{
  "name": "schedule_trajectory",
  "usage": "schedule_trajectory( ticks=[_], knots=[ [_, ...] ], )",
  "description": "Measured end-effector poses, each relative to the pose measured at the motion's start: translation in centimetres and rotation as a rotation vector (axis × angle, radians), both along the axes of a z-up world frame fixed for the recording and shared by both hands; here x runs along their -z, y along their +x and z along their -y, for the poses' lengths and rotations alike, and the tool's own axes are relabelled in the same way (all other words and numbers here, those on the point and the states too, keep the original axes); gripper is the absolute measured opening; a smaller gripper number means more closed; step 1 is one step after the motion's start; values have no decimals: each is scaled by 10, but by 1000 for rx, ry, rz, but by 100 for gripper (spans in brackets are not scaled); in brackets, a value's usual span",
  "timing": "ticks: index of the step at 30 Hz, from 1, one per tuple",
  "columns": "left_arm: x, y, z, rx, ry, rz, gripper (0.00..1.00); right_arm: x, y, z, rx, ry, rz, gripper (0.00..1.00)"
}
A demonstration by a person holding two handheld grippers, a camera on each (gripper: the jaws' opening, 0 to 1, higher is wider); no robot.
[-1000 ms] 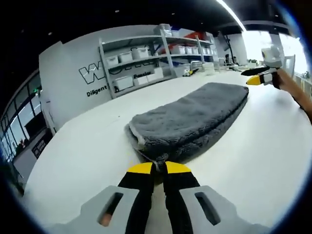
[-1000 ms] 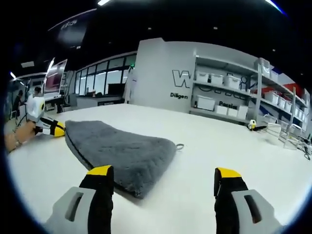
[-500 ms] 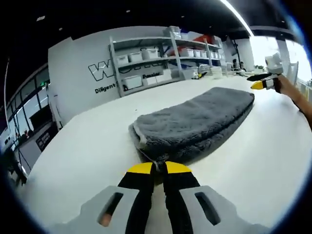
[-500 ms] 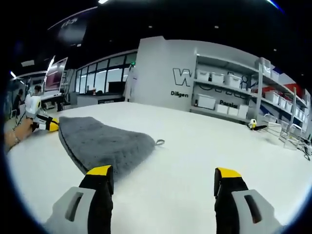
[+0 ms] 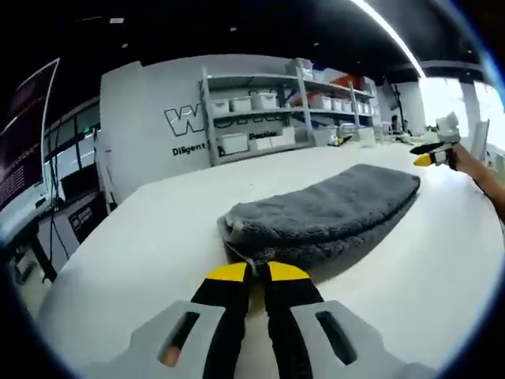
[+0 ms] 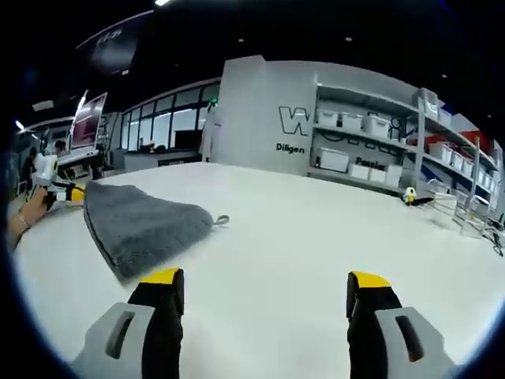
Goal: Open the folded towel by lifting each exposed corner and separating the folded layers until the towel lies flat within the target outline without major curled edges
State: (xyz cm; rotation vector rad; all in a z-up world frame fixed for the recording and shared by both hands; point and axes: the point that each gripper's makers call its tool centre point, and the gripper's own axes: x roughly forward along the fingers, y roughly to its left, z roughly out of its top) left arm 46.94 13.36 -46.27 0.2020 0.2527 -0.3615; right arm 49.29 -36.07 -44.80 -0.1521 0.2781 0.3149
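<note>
- Grey plush makes up the towel (image 5: pixel 323 217), which lies folded into a long, thick bundle on the white surface (image 5: pixel 142 260), running from the near left away to the far right in the left gripper view.
- At the bottom of that view the left gripper (image 5: pixel 256 272) has its yellow-tipped jaws pressed together on the towel's near corner, where a pale hem edge (image 5: pixel 230 237) shows at the fold.
- Further right, past the towel's far end, the right gripper (image 5: pixel 426 155) hangs above the surface in a person's hand (image 5: pixel 465 158), apart from the cloth.
- Behind, a grey wall with large white lettering (image 5: pixel 189 130) and metal shelving (image 5: pixel 276 103) with pale storage bins stand at the back of the room.
- In the right gripper view, the left gripper (image 6: pixel 67 191) sits at the far left, at the towel's (image 6: pixel 138 225) far end, held by a hand (image 6: pixel 24 217).
- The towel lies at the left of the surface (image 6: pixel 316 253), with a small hanging loop (image 6: pixel 221 220) sticking out from its right-hand corner.
- At the bottom, the right gripper's own jaws stand wide apart with only bare surface between them; the towel's near edge lies just beyond the left jaw, not touching it.
- To the right, shelving (image 6: pixel 371 146) with bins lines the wall.
</note>
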Motion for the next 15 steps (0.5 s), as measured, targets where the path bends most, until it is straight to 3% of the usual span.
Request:
schedule_trajectory(
  ticks=[4,6,15],
  knots=[
    [-5,-7,-10,-8,-35,18,7,0,-1,0,2,1,1,86],
    [-12,-8,-18,-49,-94,38,7,2,-1,2,8,0,-3,86],
    [-10,-12,-23,-70,-84,35,7,7,-1,0,7,-22,-21,85]
  ],
)
